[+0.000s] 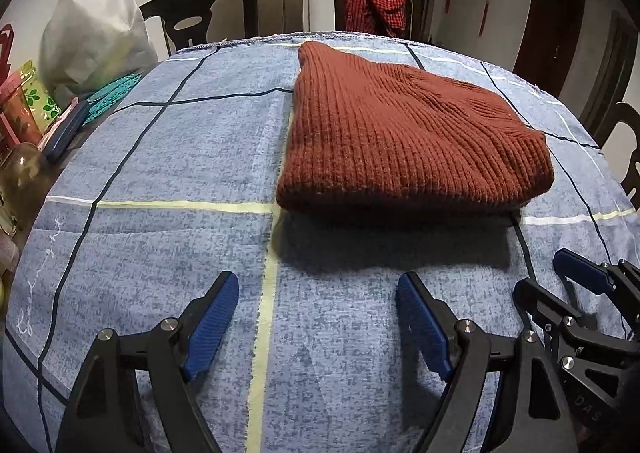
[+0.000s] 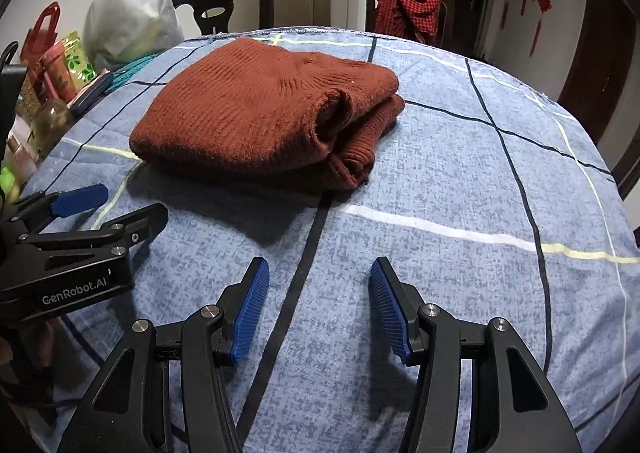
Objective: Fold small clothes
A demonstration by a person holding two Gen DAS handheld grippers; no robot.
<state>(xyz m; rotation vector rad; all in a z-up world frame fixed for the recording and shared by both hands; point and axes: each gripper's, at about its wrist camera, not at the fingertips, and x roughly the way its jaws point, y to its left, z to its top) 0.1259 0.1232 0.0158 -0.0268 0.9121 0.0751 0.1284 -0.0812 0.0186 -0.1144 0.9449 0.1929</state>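
Note:
A rust-brown ribbed knit sweater (image 1: pixel 404 133) lies folded in a thick stack on the blue checked tablecloth (image 1: pixel 168 157); it also shows in the right wrist view (image 2: pixel 264 109), with its layered folded edges facing right. My left gripper (image 1: pixel 318 293) is open and empty, hovering over the cloth in front of the sweater. My right gripper (image 2: pixel 320 281) is open and empty, also short of the sweater. The right gripper shows at the left wrist view's right edge (image 1: pixel 560 285), and the left gripper at the right wrist view's left edge (image 2: pixel 116 205).
A white plastic bag (image 1: pixel 92 37), colourful bags and a bottle (image 1: pixel 24 173) crowd the table's left side. Dark chairs (image 1: pixel 208 9) stand behind the table; one carries a red checked garment (image 1: pixel 376 1). The tablecloth (image 2: pixel 480 173) spreads right of the sweater.

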